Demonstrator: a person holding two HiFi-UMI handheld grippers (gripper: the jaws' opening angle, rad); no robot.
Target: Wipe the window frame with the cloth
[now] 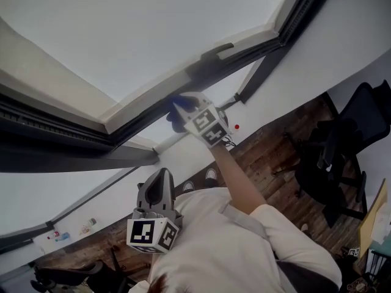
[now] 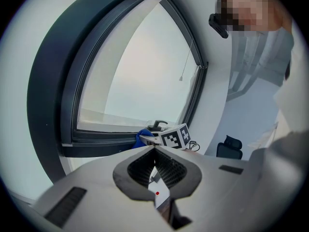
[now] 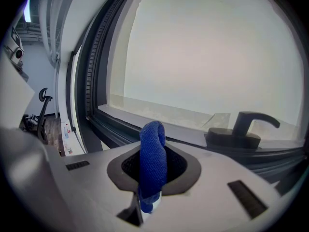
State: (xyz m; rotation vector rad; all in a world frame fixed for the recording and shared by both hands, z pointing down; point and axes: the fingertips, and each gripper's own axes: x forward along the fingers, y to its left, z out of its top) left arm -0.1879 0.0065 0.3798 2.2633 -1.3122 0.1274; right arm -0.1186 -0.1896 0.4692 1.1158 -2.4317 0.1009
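The cloth (image 1: pixel 176 119), blue, is at the dark window frame (image 1: pixel 256 47) in the head view, held up by the right tongs (image 1: pixel 182 108). The left tongs (image 1: pixel 161 177) are lower, well apart from it. In the left gripper view, the left tongs are closed together with nothing between them. In the right gripper view, the right tongs clamp the cloth, near the window handle (image 3: pixel 244 127).

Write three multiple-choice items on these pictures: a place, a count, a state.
1. In the right gripper view, where is the dark lever-shaped window handle from the folded blue terry cloth? A) left B) right C) beneath
2. How many black-and-white marker cubes does the head view show? A) one B) two C) four
3. How do the left gripper's jaws stand? A) shut, empty B) wide apart C) shut on the cloth
Key: 1B, handle sits right of cloth; 2B, one cube per gripper; 3A, jaws meet on nothing.
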